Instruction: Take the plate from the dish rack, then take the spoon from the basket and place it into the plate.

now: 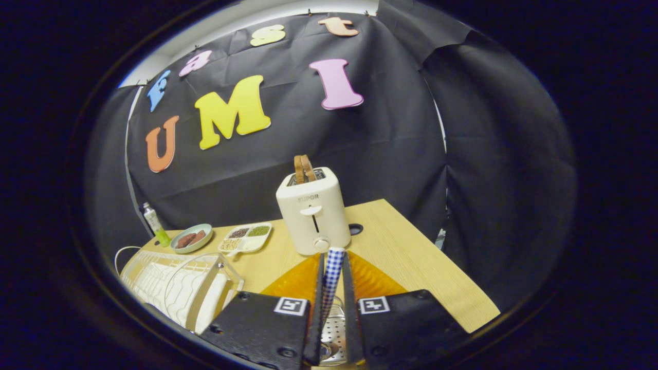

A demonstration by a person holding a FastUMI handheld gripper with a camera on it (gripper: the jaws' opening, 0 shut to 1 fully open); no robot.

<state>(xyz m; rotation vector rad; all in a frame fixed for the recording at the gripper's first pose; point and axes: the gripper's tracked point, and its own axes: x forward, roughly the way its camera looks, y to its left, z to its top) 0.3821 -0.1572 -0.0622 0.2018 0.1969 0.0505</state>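
Black cloth hangs as the booth's wall behind a light wooden bench point(411, 257). Seen from the gripper view, the tongs point(333, 288) are drawn close together and clamped on the blue-and-white checked handle of the spoon point(333, 272), which stands upright between the two fingers with its end rising just above their tips. Below the handle, between the fingers, sits a perforated metal basket point(331, 334). An amber translucent plate point(375, 280) lies flat on the bench just ahead of the fingers, spreading to both sides of them. Just beyond the plate stands a cream toaster point(312, 216) with two slices of toast point(304, 168) sticking up from its slots. To the left of the fingers is a white dish rack point(169, 288) with a clear cover. Farther back on that side lie a divided tray point(245, 239) with small foods, a pale green dish point(192, 239) holding brown pieces, and a small bottle point(154, 223) with a green base
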